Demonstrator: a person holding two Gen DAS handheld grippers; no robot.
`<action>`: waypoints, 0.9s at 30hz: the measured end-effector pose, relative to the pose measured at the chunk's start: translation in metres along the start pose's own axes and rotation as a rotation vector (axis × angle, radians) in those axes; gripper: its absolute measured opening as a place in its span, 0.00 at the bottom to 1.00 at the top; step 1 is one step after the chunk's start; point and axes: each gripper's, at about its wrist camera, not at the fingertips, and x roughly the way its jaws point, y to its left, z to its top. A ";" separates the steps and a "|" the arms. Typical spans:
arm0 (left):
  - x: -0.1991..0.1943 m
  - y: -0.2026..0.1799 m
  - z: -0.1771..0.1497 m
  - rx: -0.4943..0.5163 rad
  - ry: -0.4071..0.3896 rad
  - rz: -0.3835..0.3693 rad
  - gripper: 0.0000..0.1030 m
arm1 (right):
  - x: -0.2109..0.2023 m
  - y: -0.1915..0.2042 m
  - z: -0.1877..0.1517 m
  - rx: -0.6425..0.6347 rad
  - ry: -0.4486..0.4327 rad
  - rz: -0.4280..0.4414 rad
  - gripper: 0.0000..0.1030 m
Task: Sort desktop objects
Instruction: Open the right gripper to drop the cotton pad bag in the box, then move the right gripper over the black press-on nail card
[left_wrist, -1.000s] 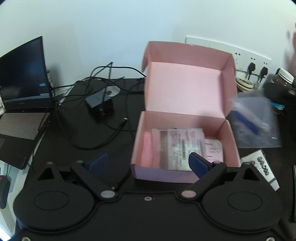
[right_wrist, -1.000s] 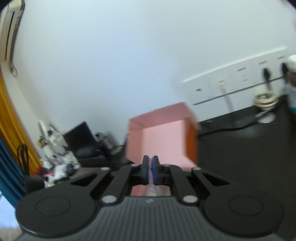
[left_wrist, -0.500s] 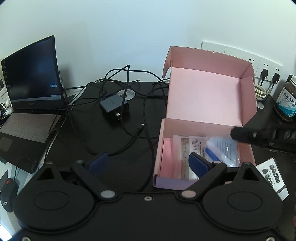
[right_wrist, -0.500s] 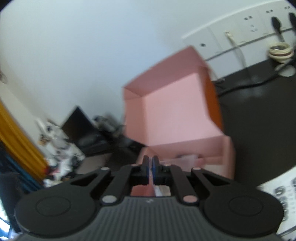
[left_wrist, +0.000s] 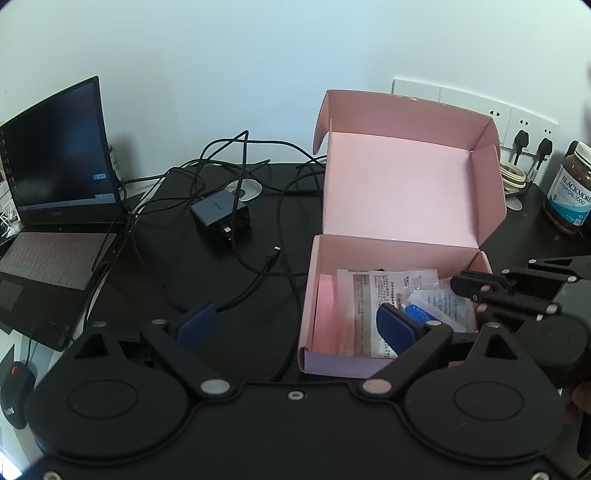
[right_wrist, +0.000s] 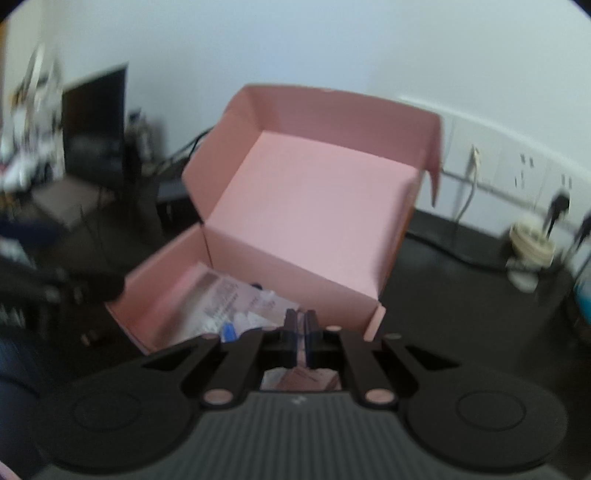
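A second ago the clear bag with the blue item was a blur in the air at the right of the left wrist view; now the clear bag (left_wrist: 439, 306) lies inside the pink box (left_wrist: 399, 363), on the printed packets at the box's lower right. The right claw (right_wrist: 301, 325) has swung over the box's near right corner, its pads pinched together on what looks like the bag's thin edge, so the drop is probably not finished until they part. The left claw (left_wrist: 295, 325) hangs wide open and empty near the box's front wall. The desk (left_wrist: 155, 280) is black, strewn with cables and a charger (left_wrist: 221, 218); a laptop (left_wrist: 55, 184) stands at left, a supplement jar (left_wrist: 570, 188) at far right, sockets on the white wall behind.
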 end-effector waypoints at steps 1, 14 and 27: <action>0.000 0.000 0.000 0.000 0.001 -0.001 0.92 | 0.001 0.005 0.000 -0.045 0.007 -0.019 0.08; -0.006 -0.003 0.003 -0.013 -0.006 -0.033 0.92 | -0.069 -0.034 -0.005 -0.030 -0.197 -0.132 0.67; -0.015 -0.086 -0.007 0.170 0.019 -0.282 0.92 | -0.085 -0.111 -0.099 0.120 0.155 -0.186 0.68</action>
